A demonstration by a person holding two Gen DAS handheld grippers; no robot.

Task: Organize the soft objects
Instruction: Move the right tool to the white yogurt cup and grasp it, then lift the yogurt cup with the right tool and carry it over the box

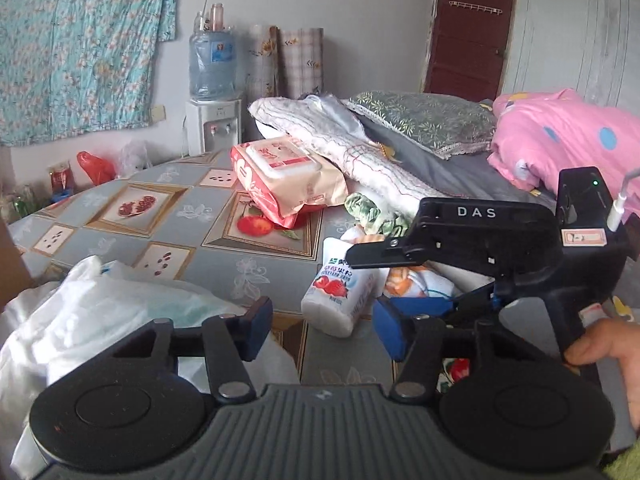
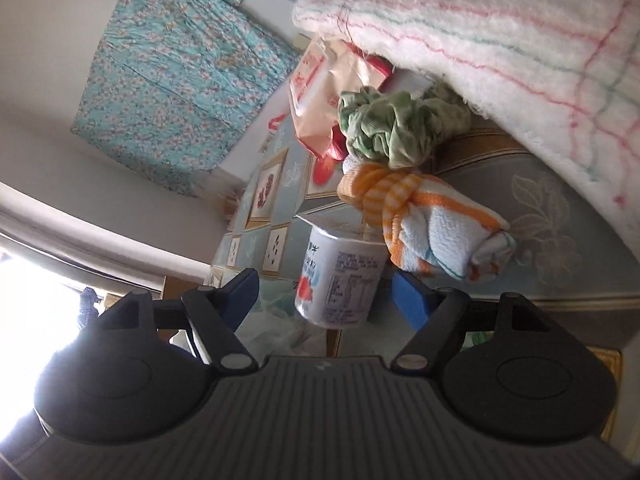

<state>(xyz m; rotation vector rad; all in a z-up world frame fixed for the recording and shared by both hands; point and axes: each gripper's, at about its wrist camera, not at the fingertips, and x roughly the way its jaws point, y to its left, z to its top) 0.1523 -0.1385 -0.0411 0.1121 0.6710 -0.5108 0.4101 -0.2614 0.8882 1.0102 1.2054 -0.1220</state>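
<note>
Right gripper [image 2: 324,296] straddles yogurt cup [image 2: 340,280], pads clear.

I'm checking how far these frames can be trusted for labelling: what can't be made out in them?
- Orange-striped towel, left wrist view: mostly hidden behind the right claw.
- Green cloth, left wrist view: partly covered by that claw's body.
- White plastic bag, left wrist view: contents not visible, cut off by the left edge.
- Yogurt cup, right wrist view: small print too fine to read.

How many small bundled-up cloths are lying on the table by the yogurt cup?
2: a crumpled green cloth beside the wet-wipes pack, and an orange-striped rolled towel next to the yogurt cup. More may be hidden under the large white towel.
</note>
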